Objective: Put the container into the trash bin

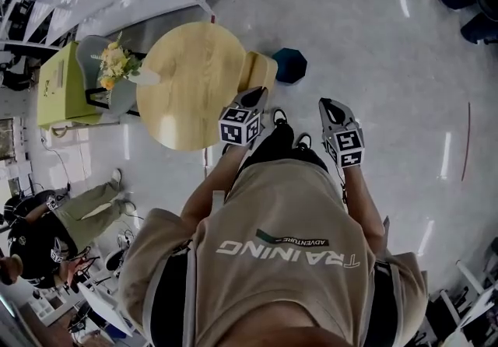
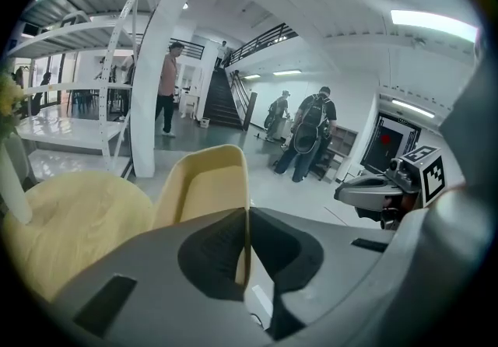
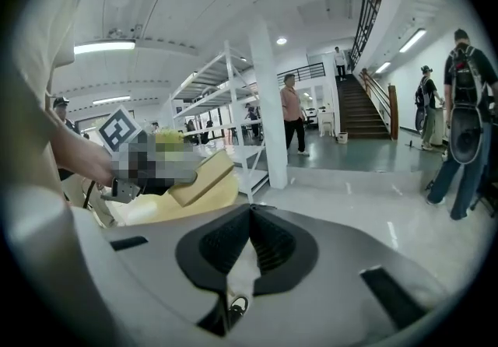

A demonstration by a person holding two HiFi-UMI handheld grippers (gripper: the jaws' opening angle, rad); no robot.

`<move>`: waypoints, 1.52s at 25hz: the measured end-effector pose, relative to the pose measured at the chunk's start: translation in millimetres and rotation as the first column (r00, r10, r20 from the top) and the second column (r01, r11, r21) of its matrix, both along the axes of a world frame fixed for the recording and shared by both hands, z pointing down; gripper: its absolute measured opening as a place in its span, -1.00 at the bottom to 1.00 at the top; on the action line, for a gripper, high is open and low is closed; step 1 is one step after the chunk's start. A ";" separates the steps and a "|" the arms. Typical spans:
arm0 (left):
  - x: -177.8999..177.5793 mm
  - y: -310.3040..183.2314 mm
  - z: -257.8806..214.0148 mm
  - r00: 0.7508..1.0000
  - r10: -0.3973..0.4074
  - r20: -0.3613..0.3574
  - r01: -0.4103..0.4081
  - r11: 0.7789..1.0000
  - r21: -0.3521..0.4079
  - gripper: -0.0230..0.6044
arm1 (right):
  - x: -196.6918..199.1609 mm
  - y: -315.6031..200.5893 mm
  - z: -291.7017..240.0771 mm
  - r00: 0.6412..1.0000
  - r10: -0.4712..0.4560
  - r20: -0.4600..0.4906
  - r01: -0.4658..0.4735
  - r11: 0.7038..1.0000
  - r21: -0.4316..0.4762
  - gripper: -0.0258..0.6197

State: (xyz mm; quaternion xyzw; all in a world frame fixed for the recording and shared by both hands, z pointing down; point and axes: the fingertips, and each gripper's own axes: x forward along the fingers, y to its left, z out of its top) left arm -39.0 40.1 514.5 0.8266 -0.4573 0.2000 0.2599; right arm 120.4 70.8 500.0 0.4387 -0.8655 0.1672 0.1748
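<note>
A dark teal bin (image 1: 289, 65) stands on the floor just beyond a yellow chair (image 1: 258, 71). I cannot make out any container in these views. My left gripper (image 1: 256, 94) is held over the near edge of the round wooden table (image 1: 187, 85), its jaws shut with nothing between them (image 2: 247, 215). My right gripper (image 1: 329, 105) hangs over bare floor to the right of the chair, also shut and empty (image 3: 250, 210). The left gripper view looks at the chair's back (image 2: 204, 182).
A white vase of yellow flowers (image 1: 117, 65) stands at the table's left edge. Behind it are a grey seat (image 1: 92, 50) and a green cabinet (image 1: 61, 85). A seated person (image 1: 85, 209) is at lower left. White shelving (image 2: 85, 65), a pillar (image 3: 268, 104) and people by the stairs lie ahead.
</note>
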 end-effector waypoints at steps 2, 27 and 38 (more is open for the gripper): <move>2.5 -11.2 4.6 1.000 0.012 -0.006 -0.012 1.000 -0.001 -0.86 | 3.0 -10.5 3.2 1.000 0.015 0.000 -0.015 1.000 -0.004 -0.92; 7.4 -145.4 65.8 0.992 0.092 -0.083 -0.101 0.988 -0.115 -0.86 | -28.6 -158.6 14.7 0.995 0.052 -0.079 -0.056 0.998 -0.040 -0.92; 60.4 -161.6 178.4 0.996 0.077 -0.043 -0.086 0.957 -0.277 -0.86 | 26.9 -185.4 134.7 0.992 0.055 -0.116 -0.082 0.968 -0.239 -0.92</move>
